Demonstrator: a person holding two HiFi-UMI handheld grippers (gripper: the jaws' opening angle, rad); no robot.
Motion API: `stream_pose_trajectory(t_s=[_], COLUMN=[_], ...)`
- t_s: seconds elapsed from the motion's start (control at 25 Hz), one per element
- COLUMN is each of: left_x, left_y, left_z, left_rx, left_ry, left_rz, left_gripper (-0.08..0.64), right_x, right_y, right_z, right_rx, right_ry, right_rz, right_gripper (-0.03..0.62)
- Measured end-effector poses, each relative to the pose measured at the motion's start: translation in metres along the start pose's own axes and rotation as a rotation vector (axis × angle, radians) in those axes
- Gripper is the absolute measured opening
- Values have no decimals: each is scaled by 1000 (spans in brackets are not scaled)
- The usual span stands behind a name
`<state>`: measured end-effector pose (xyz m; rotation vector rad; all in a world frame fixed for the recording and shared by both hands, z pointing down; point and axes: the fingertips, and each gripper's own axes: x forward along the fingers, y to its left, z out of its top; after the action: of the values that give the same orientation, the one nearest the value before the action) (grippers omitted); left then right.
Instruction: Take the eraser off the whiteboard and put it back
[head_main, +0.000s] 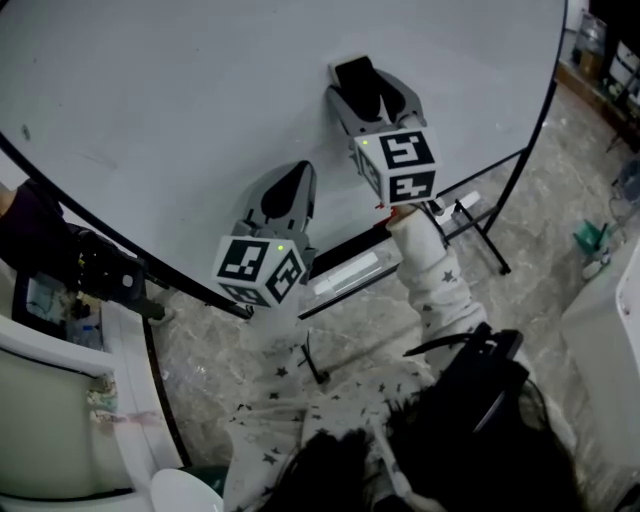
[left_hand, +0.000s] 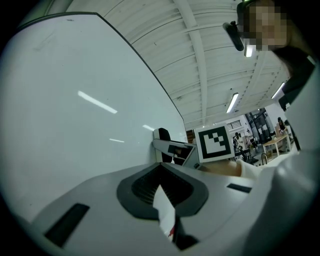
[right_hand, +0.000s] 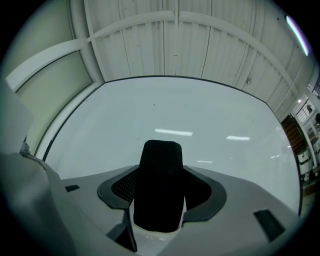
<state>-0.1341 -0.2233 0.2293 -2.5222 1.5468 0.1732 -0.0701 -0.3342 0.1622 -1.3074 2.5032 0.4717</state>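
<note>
The black eraser (head_main: 357, 77) sits between the jaws of my right gripper (head_main: 368, 92), close against the whiteboard (head_main: 180, 110). In the right gripper view the eraser (right_hand: 159, 185) stands upright in the jaws of that gripper (right_hand: 160, 172), felt side toward the camera, with the board (right_hand: 175, 115) right behind it. My left gripper (head_main: 291, 175) hangs lower and to the left, jaws together and empty, its tips near the board. In the left gripper view the left gripper (left_hand: 161, 169) is shut, and the right gripper (left_hand: 175, 149) with the eraser (left_hand: 161, 135) shows beyond it.
The board's pen tray (head_main: 345, 275) and black stand legs (head_main: 490, 235) lie below the grippers over a marble floor. Another person's dark gloved hand (head_main: 105, 270) holds the board's lower left edge. A white cabinet (head_main: 605, 330) stands at the right and a green object (head_main: 590, 238) lies on the floor.
</note>
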Motion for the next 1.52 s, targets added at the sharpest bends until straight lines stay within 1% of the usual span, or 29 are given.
stream_pose_trajectory(t_s=[0.44, 0.72, 0.96, 1.24, 1.4, 1.52], left_x=[2, -1, 1, 5, 7, 7], left_y=[0, 1, -12, -45, -61, -65], left_z=[3, 5, 2, 15, 18, 14], left_rx=[-16, -13, -30, -33, -38, -59], left_ry=[-13, -11, 1, -23, 3, 16], left_rz=[-15, -15, -29, -68, -69, -77], left_gripper=[2, 0, 2, 2, 2, 0], right_x=[1, -16, -43, -81, -98, -105], right_y=[6, 12, 18, 11, 4, 2], right_z=[-6, -3, -5, 2, 9, 8], right_rx=[41, 77, 107, 130, 147, 161], right_ry=[19, 1, 11, 15, 14, 19], right_rz=[25, 56, 90, 102, 103, 96], right_gripper=[258, 258, 258, 258, 258, 258])
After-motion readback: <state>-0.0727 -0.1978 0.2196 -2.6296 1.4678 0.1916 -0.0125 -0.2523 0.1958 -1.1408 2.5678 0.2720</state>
